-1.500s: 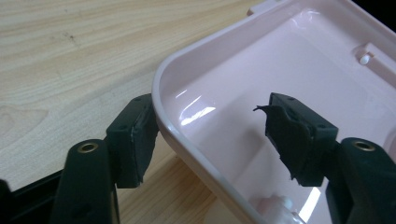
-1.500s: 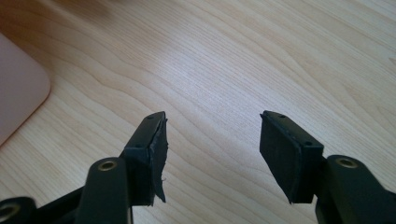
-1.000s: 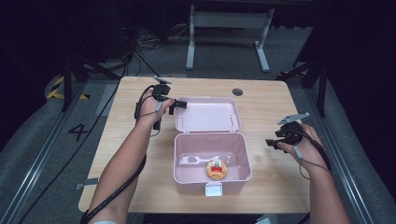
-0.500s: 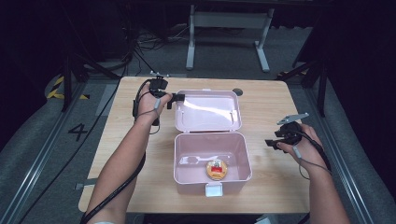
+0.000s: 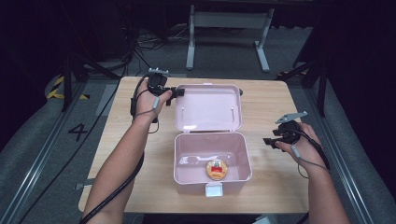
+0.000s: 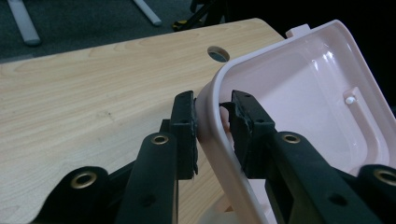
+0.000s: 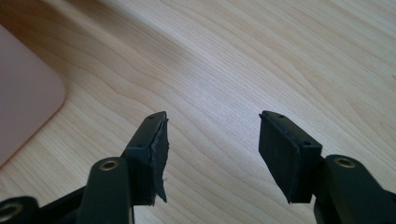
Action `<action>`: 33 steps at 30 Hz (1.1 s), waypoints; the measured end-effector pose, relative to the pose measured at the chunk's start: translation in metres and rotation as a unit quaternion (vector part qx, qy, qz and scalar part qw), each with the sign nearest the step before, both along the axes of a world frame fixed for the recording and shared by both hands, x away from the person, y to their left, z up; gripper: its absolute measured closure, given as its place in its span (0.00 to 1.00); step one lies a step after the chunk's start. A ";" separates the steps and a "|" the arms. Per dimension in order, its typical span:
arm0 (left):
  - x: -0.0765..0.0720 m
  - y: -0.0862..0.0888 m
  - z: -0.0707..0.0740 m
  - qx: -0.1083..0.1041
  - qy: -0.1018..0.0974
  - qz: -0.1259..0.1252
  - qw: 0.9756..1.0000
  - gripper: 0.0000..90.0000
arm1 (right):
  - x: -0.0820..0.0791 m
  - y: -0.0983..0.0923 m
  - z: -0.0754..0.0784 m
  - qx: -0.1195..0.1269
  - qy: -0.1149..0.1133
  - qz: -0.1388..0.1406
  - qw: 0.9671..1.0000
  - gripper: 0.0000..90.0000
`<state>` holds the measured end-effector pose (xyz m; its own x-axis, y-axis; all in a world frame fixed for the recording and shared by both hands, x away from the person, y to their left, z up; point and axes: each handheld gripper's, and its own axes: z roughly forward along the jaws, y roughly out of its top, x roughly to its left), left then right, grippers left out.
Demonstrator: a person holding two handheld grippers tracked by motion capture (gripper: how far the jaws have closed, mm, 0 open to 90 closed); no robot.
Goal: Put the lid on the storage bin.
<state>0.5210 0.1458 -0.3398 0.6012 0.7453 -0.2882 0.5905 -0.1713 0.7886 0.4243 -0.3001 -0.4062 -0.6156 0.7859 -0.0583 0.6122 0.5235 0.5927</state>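
Observation:
A pink plastic box [image 5: 189, 178] stands open at the middle of the table, with a round orange item with a red label [image 5: 216, 169] lying inside. Its hinged lid [image 5: 208, 109] is tilted up behind it. My left gripper [image 5: 179, 91] is shut on the lid's left rim; in the left gripper view the rim of the lid [image 6: 303, 93] sits between the pads of the left gripper [image 6: 212, 105], whose jaws have just been closing on it. Right of the box, my right gripper [image 5: 267, 141] stands open over bare wood, with nothing in the right gripper [image 7: 212, 121].
The wooden table [image 5: 271, 98] has a cable hole [image 6: 217, 52] near its far edge behind the lid. A white latch [image 5: 213, 189] hangs at the box's front. One corner of the box [image 7: 23, 107] lies left of my right gripper. Dark floor and a metal stand lie beyond.
The lid, lying nearly flat before, has swung up and toward the box. My left gripper has risen with the rim in its jaws. The right hand has kept still.

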 end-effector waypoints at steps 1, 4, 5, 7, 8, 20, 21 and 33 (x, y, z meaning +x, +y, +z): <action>-0.001 0.000 0.001 -0.002 -0.003 0.001 1.000 0.80 | 0.000 0.001 0.001 0.002 -0.001 0.002 1.000 0.49; -0.004 0.000 0.006 0.000 -0.014 -0.001 1.000 0.80 | -0.002 0.003 0.003 0.005 -0.004 0.002 1.000 0.50; -0.005 0.000 0.007 0.002 -0.016 -0.003 1.000 0.81 | -0.002 0.003 0.005 0.004 -0.007 0.004 1.000 0.51; -0.005 0.001 0.010 -0.001 -0.022 -0.009 1.000 0.81 | -0.002 0.003 0.006 0.009 -0.012 0.002 1.000 0.51; -0.005 0.001 0.012 -0.003 -0.024 -0.012 1.000 0.81 | -0.003 0.003 0.007 0.010 -0.012 0.002 1.000 0.51; -0.013 -0.003 0.025 0.002 -0.059 -0.026 0.998 0.83 | -0.011 0.009 0.022 0.036 -0.024 0.011 0.999 0.57; -0.015 -0.003 0.027 0.002 -0.065 -0.029 0.998 0.83 | -0.011 0.009 0.022 0.036 -0.023 0.010 0.999 0.58; -0.041 0.001 0.049 -0.006 -0.100 -0.054 0.994 0.84 | -0.011 0.009 0.020 0.042 -0.013 0.012 0.999 0.60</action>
